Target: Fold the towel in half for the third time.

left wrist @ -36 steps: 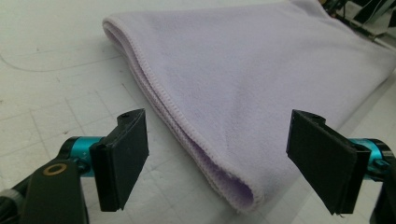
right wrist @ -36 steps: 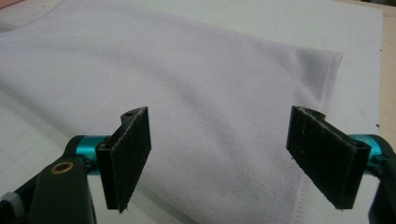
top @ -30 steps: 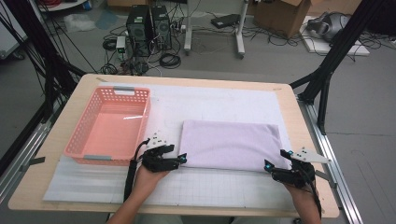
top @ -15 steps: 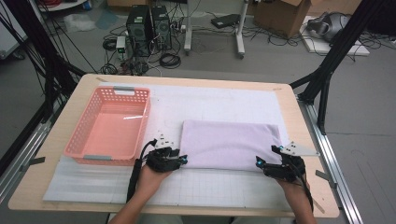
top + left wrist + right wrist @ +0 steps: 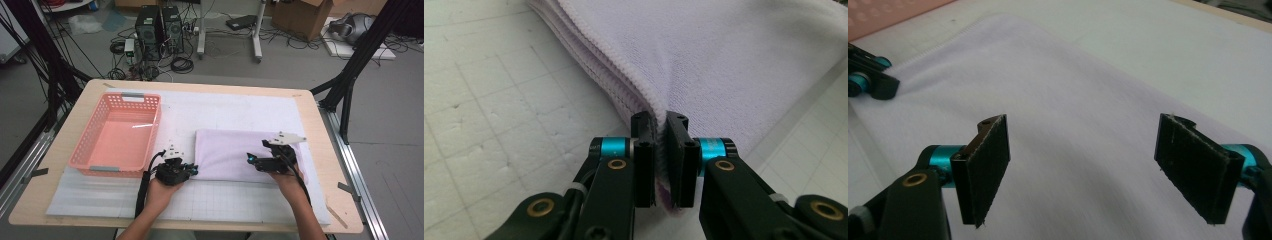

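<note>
White gridded matting covers the wooden table, with a pink basket at centre left of the high view and a folded lilac towel just right of centre. The left gripper is pinched tight on the towel's near left corner, cloth squeezed between its jaws. The right gripper hovers over the towel's right half with jaws spread wide, holding nothing. This looks like a fold being set up; next, the right gripper likely needs to drop onto an edge and close.
</note>
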A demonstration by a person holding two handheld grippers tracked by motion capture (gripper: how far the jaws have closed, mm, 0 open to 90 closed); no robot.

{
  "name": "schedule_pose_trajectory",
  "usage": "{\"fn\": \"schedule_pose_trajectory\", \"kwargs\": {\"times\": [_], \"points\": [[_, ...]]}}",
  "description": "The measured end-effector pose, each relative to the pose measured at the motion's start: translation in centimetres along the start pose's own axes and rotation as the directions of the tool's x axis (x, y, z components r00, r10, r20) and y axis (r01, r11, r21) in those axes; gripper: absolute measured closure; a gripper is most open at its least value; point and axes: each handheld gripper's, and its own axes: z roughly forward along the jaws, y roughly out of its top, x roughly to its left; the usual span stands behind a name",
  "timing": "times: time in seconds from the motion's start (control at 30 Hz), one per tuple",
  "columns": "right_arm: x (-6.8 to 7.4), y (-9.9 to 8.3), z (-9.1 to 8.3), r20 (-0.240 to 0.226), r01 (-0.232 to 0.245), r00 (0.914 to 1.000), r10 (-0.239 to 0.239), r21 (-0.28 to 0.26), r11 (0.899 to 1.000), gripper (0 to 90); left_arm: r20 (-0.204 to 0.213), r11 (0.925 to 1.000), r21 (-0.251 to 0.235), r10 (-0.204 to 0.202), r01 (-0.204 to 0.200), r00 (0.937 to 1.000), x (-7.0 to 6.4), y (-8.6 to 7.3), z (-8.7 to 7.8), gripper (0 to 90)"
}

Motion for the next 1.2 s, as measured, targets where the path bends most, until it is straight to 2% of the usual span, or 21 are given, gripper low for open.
{"fn": "schedule_pose_trajectory", "kwargs": {"times": [0.13, 0.37, 0.6, 0.8, 0.93, 1.07, 1.13, 1.2], "points": [[0.6, 2.4, 2.6, -0.061, 0.030, 0.9977, -0.029, 0.016, 0.999, 21.0, 0.015, 0.9996, -0.003, -0.026, 0.026, 0.9995, 0.3, -0.2, -0.4, 83.0], [1.1, 5.5, 6.8, -0.102, 0.079, 0.9923, -0.071, 0.070, 0.994, 21.7, 0.017, 0.9991, -0.007, -0.041, 0.042, 0.9990, 0.5, -0.4, -0.7, 83.2], [1.2, 7.0, 10.8, -0.133, 0.095, 0.9879, -0.079, 0.117, 0.989, 28.7, 0.018, 0.9990, -0.006, -0.045, 0.045, 0.9988, 0.7, -0.6, -1.1, 83.1], [2.2, 7.9, 13.6, -0.157, 0.116, 0.9833, -0.092, 0.157, 0.981, 29.9, 0.014, 0.9981, -0.012, -0.060, 0.060, 0.9981, 0.9, -0.8, -1.3, 83.1], [3.1, 8.7, 15.3, -0.177, 0.160, 0.9758, -0.129, 0.172, 0.972, 32.4, 0.016, 0.9977, -0.011, -0.067, 0.067, 0.9977, 1.0, -1.0, -1.5, 83.1], [3.7, 8.8, 16.9, -0.183, 0.181, 0.9729, -0.142, 0.220, 0.959, 33.1, 0.015, 0.9974, -0.014, -0.071, 0.071, 0.9974, 1.0, -1.1, -1.6, 83.1], [4.0, 8.8, 17.6, -0.200, 0.192, 0.9690, -0.145, 0.243, 0.951, 37.1, 0.013, 0.9962, -0.014, -0.086, 0.086, 0.9962, 1.2, -1.2, -1.8, 83.0], [4.2, 8.9, 18.0, -0.226, 0.214, 0.9610, -0.160, 0.242, 0.946, 45.4, 0.008, 0.9955, -0.018, -0.092, 0.092, 0.9957, 1.3, -1.3, -2.0, 83.0]]}}
